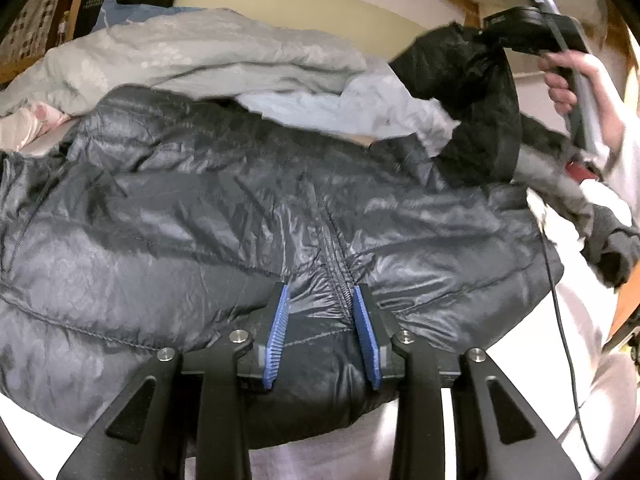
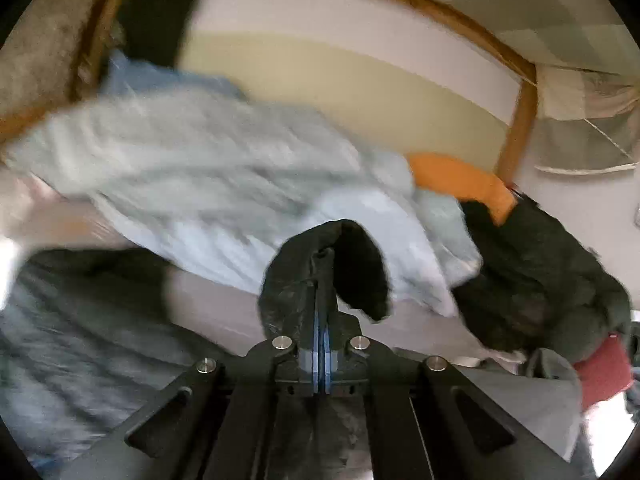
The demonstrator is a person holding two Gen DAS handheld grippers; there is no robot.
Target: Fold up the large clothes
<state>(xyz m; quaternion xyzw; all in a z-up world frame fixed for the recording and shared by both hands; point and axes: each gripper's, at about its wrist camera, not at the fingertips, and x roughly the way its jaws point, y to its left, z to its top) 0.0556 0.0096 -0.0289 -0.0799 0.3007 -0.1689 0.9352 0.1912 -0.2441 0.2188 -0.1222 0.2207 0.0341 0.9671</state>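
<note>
My left claw (image 1: 320,300) sits low over the dark grey puffer jacket (image 1: 200,220), its blue ribbed pads (image 1: 276,336) standing part-way apart on either side of the jacket's zipper (image 1: 338,264), with the bunched hem fabric lying between them; I cannot tell whether the pads press the fabric or merely flank it. The jacket spreads out ahead of this claw and to both sides, front up, on a pale surface (image 1: 592,400) that shows bare just beneath and to the right of my fingers. Beyond the jacket, further from the claw, lies a heap of pale grey-blue bedding (image 1: 180,52), with a bit of pink cloth (image 1: 24,124) at its left end. Up and to the right, my right claw (image 2: 322,280) is lifted clear of the surface (my hand (image 1: 580,80) around its handle shows in the left view), and its pads are pressed tight together on the end of the jacket's black sleeve (image 2: 328,264), whose cuff curls over the fingertips like a hood. The right view is smeared by blur. Past this claw I see the same pale bedding, and off to its right a dark green garment (image 2: 540,272) with an orange piece (image 2: 464,180) at its top edge and something dark red (image 2: 604,368) below it. I see no box, basket or other container near either claw; the clothes lie loose on the surface.
</note>
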